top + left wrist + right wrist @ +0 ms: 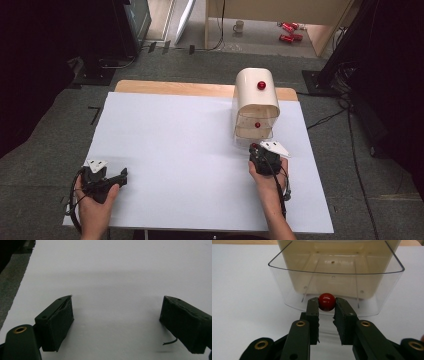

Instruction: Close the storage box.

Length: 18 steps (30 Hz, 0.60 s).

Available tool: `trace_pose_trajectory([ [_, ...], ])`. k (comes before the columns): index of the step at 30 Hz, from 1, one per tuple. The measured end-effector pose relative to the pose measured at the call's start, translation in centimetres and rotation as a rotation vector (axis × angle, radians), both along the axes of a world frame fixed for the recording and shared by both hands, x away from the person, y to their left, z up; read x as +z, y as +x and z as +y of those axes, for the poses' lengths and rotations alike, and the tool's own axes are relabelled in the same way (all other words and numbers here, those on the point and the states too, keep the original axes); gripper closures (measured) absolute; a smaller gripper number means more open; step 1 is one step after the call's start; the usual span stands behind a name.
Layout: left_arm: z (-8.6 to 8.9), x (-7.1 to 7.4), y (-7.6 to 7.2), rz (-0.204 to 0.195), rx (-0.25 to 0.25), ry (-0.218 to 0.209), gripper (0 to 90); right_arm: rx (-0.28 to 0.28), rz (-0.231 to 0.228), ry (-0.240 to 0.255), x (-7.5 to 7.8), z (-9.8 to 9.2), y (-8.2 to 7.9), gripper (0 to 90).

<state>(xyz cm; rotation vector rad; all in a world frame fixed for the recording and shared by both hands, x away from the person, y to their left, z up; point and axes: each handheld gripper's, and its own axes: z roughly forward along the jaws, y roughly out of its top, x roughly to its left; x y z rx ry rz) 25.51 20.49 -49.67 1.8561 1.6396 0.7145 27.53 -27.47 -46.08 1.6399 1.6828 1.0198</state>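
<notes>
1. At the centre of the right gripper view, the right gripper (327,305) has its jaws closed on the small round red knob (327,301) of the clear plastic drawer (287,285).
2. The drawer stands pulled out from the cream rounded cabinet (256,95), right of centre in the high view.
3. Judged step: drawing the drawer open; next calls for a straight pull.
4. At lower left, the left gripper (109,184) rests wide open, empty, on the white table (175,150).

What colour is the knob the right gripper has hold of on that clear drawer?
Glossy red. The knob shows best in the right gripper view, clamped by the right gripper.
</notes>
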Motion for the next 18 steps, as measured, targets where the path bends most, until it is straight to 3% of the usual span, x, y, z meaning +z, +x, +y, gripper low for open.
trace_pose_trajectory([
  [18, 0.0, 0.0, 0.0, 0.000, 0.000, 0.000, 11.8, -0.005, 0.005, -0.009, -0.1, 0.0, 1.5, 75.5],
])
